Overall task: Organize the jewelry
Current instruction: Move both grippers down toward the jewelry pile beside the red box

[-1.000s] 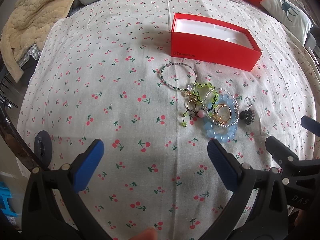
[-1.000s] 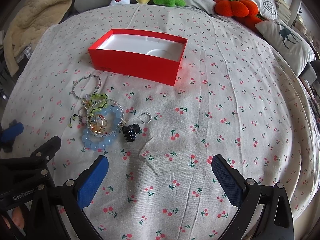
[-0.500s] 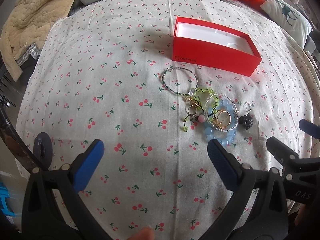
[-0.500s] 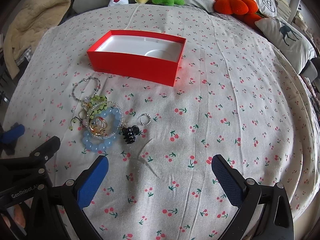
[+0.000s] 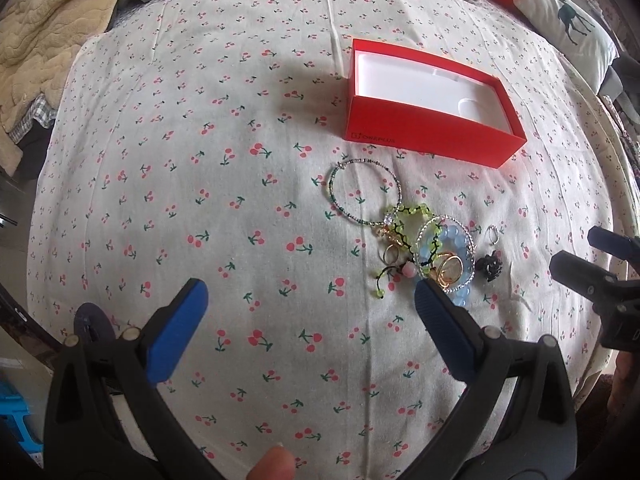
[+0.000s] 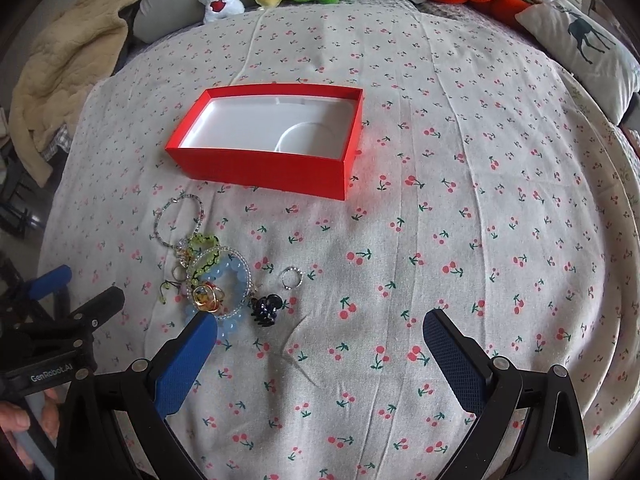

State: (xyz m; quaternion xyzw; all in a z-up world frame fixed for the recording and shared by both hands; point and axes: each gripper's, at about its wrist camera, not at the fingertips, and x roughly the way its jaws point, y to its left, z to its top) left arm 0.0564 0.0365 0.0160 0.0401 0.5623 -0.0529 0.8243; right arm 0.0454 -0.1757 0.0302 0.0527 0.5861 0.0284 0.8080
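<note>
Red cardboard box (image 6: 267,148) sits open and empty in the upper middle of the right-wrist frame, ready to receive the tangled jewelry pile (image 6: 210,276) at lower left on the cherry-print sheet (image 6: 460,240). Both the left gripper (image 5: 306,312) and right gripper (image 6: 320,344) hover with jaws spread wide, holding nothing, seemingly lining up a first pick.
</note>
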